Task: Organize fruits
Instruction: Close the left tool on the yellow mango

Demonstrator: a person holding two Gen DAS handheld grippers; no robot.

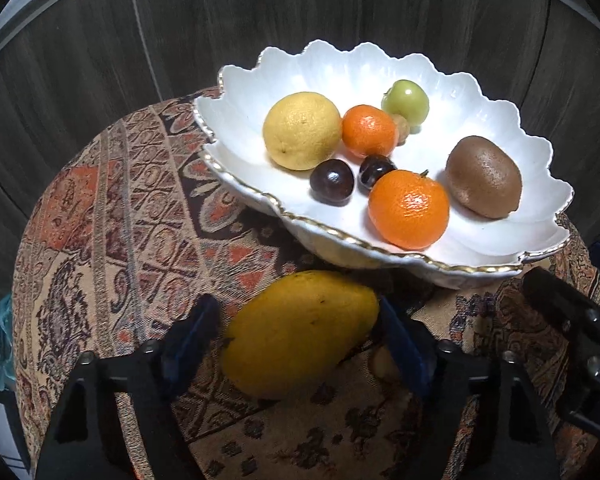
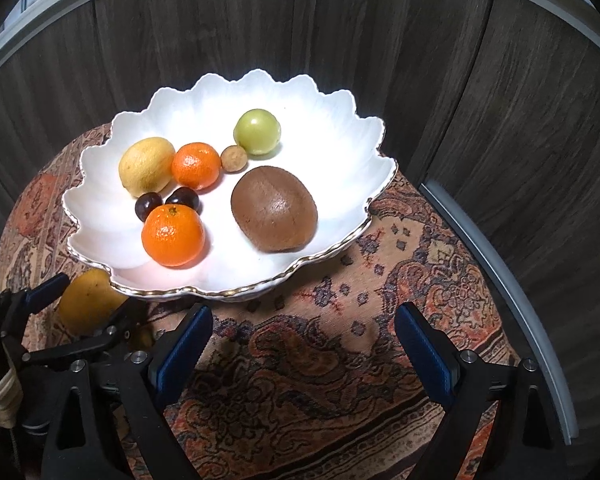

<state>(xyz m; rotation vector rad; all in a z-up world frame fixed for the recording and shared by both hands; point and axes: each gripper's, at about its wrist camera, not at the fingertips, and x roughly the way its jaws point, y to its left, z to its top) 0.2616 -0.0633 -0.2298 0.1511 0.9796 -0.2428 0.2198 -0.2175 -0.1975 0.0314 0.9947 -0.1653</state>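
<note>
Now, mango [image 1: 300,332]: on patterned cloth [image 1: 132,208], just in front of bowl, betw. L gripper [image 1: 296,320] fingers; contact unclear.
L gripper: jaws apart either side of mango, can't tell if gripping.
R gripper [image 2: 304,332]: wide open, nothing betw. fingers.
Bowl [image 2: 228,292]: white, scalloped; holds lemon [image 1: 302,131], 2 tangerines, kiwi [image 2: 274,209], etc.

Left black gripper with blue pads [image 1: 296,332] spread wide, low; right black blue-padded gripper [image 2: 304,332] gaping, hovering alongside.
</note>
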